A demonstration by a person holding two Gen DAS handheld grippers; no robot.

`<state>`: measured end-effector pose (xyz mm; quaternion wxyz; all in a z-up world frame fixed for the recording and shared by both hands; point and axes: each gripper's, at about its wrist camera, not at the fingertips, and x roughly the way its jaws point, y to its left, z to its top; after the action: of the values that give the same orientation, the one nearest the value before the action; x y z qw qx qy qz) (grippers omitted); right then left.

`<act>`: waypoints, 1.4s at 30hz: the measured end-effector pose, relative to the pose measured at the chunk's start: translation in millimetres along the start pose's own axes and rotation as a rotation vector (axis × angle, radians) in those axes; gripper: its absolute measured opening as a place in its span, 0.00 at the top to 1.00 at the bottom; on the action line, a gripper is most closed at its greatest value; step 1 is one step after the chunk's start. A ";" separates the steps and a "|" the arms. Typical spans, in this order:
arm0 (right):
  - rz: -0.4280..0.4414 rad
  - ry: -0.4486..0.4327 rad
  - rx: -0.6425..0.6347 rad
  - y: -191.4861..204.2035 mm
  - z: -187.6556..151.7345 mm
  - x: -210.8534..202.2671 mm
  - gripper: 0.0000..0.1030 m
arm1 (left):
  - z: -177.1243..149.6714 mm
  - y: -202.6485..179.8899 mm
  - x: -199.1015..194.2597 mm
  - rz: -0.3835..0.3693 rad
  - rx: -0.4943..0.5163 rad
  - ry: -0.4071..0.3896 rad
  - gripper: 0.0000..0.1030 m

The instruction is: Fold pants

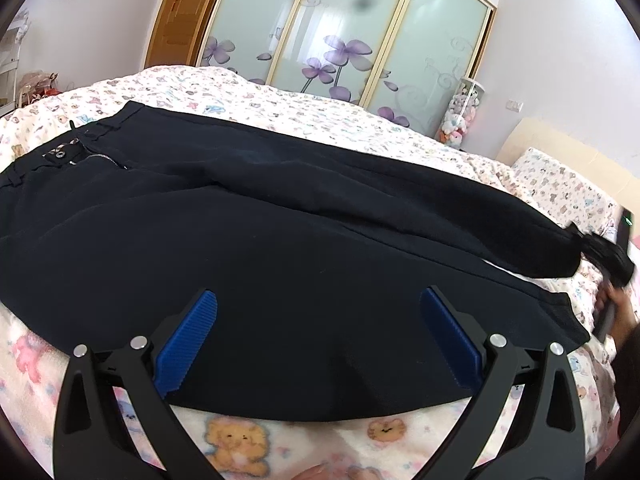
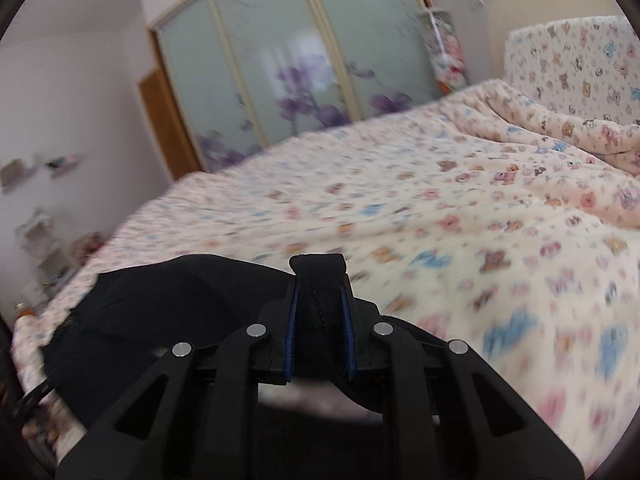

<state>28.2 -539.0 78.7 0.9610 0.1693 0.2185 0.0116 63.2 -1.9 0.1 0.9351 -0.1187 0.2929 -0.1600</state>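
Black pants (image 1: 256,240) lie spread across the bed, waistband with zipper and button (image 1: 60,154) at the left, legs running to the right. My left gripper (image 1: 318,300) is open, its blue pads (image 1: 188,340) just above the near leg's edge. My right gripper (image 2: 319,304) is shut on the hem of a pant leg (image 2: 318,280), with the rest of the black cloth (image 2: 160,312) trailing to the left. In the left wrist view the right gripper (image 1: 604,258) shows at the far right holding the far leg's end.
The bed has a cream cover printed with bears (image 1: 240,440). A pillow (image 1: 568,188) and headboard lie at the right. A sliding wardrobe with purple flowers (image 1: 340,40) stands behind the bed. A tube of plush toys (image 1: 460,116) stands beside it.
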 end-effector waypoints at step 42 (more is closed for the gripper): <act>-0.069 0.179 1.044 121.3 -138.4 111.6 0.87 | 16.9 41.1 -85.1 0.179 -0.023 -0.268 0.02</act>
<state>76.8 -369.5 -44.9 0.7263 0.6161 0.2819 -0.1159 16.4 69.5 44.1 0.9749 -0.1231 0.1767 -0.0556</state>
